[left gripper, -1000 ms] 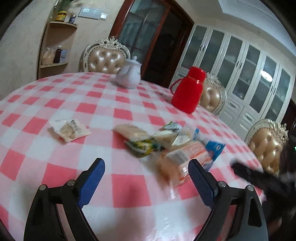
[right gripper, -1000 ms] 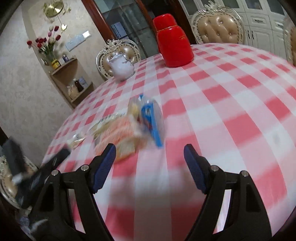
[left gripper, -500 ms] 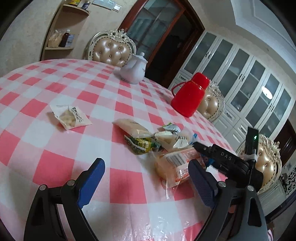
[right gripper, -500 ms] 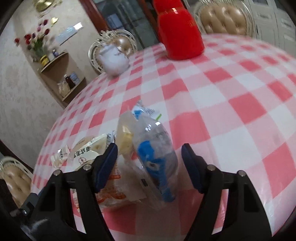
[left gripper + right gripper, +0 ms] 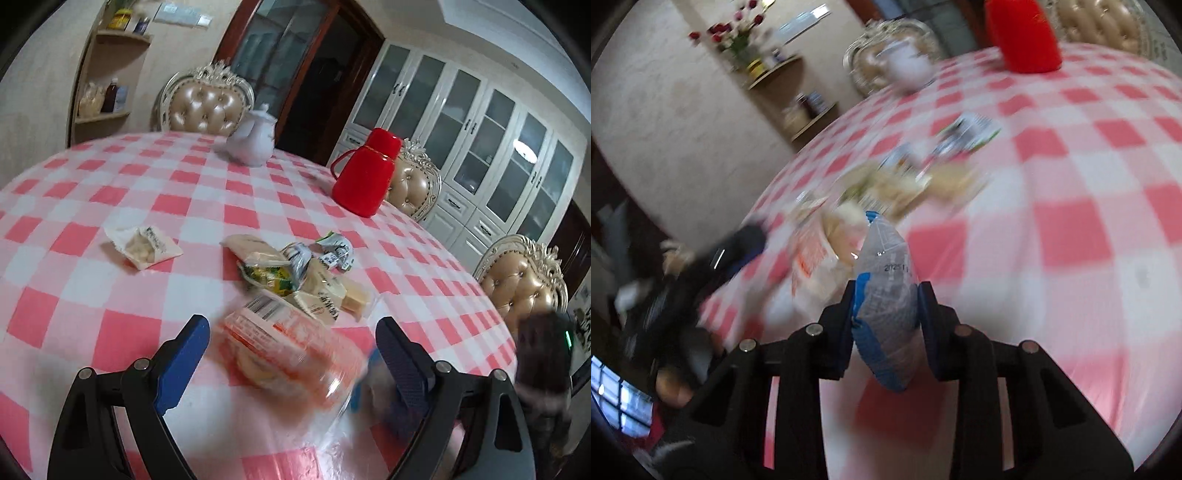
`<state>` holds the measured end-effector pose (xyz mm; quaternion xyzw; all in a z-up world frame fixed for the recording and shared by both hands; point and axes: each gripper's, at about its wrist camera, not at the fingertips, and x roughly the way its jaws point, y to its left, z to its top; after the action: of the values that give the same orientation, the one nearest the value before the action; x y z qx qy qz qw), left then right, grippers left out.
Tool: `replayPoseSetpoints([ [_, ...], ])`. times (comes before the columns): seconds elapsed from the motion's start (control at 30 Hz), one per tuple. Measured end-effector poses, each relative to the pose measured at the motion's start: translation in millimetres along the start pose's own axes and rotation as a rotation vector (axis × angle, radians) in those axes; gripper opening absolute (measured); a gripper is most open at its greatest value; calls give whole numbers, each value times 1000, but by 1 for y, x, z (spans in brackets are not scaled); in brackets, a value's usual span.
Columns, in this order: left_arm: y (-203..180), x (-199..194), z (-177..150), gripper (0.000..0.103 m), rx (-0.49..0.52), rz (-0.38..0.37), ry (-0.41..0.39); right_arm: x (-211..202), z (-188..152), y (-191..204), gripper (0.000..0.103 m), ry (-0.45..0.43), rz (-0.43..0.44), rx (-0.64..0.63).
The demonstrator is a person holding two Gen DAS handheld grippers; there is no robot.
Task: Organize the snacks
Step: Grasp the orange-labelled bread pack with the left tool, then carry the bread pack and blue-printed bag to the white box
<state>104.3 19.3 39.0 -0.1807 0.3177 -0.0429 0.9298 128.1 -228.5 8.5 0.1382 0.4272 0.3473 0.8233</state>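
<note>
Your bench [image 5: 110,192] wears a pink-and-white checked cloth, with a red flask [image 5: 364,177] and a white teapot [image 5: 253,142] standing at its far side. The snack pile [image 5: 295,273] lies near the middle, and one small pale packet [image 5: 142,249] sits apart to its left. A blurred orange-printed packet [image 5: 284,354] lies between the spread pads of your left tool [image 5: 291,343], which stands wide and grips nothing. Your right tool [image 5: 886,310] has just been closing and now pinches a clear, blue-edged snack bag [image 5: 886,291] between its pads.
</note>
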Motion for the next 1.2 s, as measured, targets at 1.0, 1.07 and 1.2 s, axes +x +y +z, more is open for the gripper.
replayPoseSetpoints([
  [1.0,-16,56,-22,56,0,307,160,-34,-26,4,36,-61,-138,91],
  [1.07,-9,52,-21,51,-14,276,155,-34,-25,4,36,-69,-139,85],
  [1.2,1,34,-22,49,-30,296,121,-32,-25,1,36,-87,-131,82],
])
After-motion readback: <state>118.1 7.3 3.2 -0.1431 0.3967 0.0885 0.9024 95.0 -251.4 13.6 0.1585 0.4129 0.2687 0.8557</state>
